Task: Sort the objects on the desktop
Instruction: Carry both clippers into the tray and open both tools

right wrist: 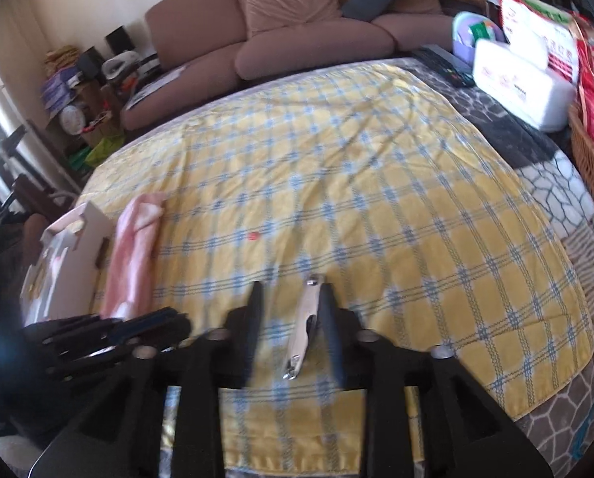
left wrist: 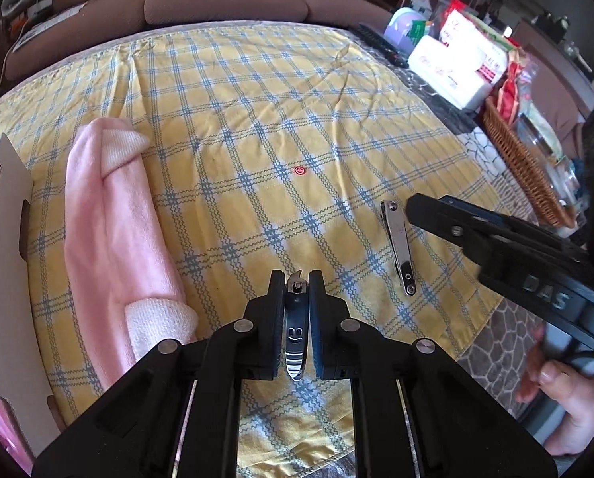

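My left gripper (left wrist: 297,279) is shut on a small steel nail clipper (left wrist: 296,330) with a smiley face, held above the yellow checked cloth (left wrist: 257,119). A second, longer nail clipper (left wrist: 398,247) lies on the cloth to the right; in the right wrist view it (right wrist: 303,330) lies between my open right gripper's (right wrist: 293,290) fingers, close to the right finger (right wrist: 331,318). The right gripper also shows in the left wrist view (left wrist: 416,209), its tip at that clipper. A rolled pink towel (left wrist: 114,231) lies at the left.
A white cardboard box (right wrist: 70,259) stands at the table's left edge beside the towel. A wicker basket (left wrist: 524,163), a white tissue pack (left wrist: 452,71) and packets crowd the right side. A brown sofa (right wrist: 297,32) is behind the table. A red dot (left wrist: 299,170) marks the cloth.
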The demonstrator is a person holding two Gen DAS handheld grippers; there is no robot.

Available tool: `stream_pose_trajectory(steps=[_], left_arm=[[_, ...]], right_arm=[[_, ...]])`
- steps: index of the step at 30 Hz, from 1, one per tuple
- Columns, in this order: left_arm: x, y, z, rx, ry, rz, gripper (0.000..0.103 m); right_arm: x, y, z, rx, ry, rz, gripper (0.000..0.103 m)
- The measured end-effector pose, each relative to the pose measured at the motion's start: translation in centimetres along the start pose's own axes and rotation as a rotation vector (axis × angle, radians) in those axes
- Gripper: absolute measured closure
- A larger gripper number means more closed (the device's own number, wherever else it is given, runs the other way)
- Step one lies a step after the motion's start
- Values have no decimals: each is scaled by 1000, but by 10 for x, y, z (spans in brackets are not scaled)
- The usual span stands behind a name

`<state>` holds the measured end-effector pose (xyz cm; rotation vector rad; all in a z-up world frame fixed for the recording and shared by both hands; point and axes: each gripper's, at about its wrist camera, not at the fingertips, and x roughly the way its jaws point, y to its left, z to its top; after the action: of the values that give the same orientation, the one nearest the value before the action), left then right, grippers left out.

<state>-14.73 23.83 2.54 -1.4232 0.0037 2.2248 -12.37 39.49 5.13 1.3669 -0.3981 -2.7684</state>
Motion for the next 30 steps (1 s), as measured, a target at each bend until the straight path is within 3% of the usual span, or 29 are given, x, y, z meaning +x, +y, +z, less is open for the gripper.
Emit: stream_pose_trajectory(steps=[5,9,10,11,13,17,22,30], left_arm=[[-3,3,-2,-8,-5,-28,92],[-6,6,-2,-20,-11,-47,92],[-7,7,-2,-23,-11,-53,92],[-7,7,-2,-28,-10,-60,92],[-9,8,-2,-32,-13,-69,92],[-22,9,-1,-37,-32,-91,92],[-58,24,5,-56,-85,-113,92],[-146,82,2,-93,-190,-109,92]], right_arm=[[24,-5,1,-4,31,-39,56],[46,9,-6,-111,76,-128,58],[47,14,-7,-138,68,-153,62],[48,17,-8,-160,68,-166,80],[48,20,-8,-185,58,-169,89],[41,22,-10,-181,36,-131,89],[11,35,-3,-134,-20,-20,89],[-46,108,12,-193,-127,144,89]])
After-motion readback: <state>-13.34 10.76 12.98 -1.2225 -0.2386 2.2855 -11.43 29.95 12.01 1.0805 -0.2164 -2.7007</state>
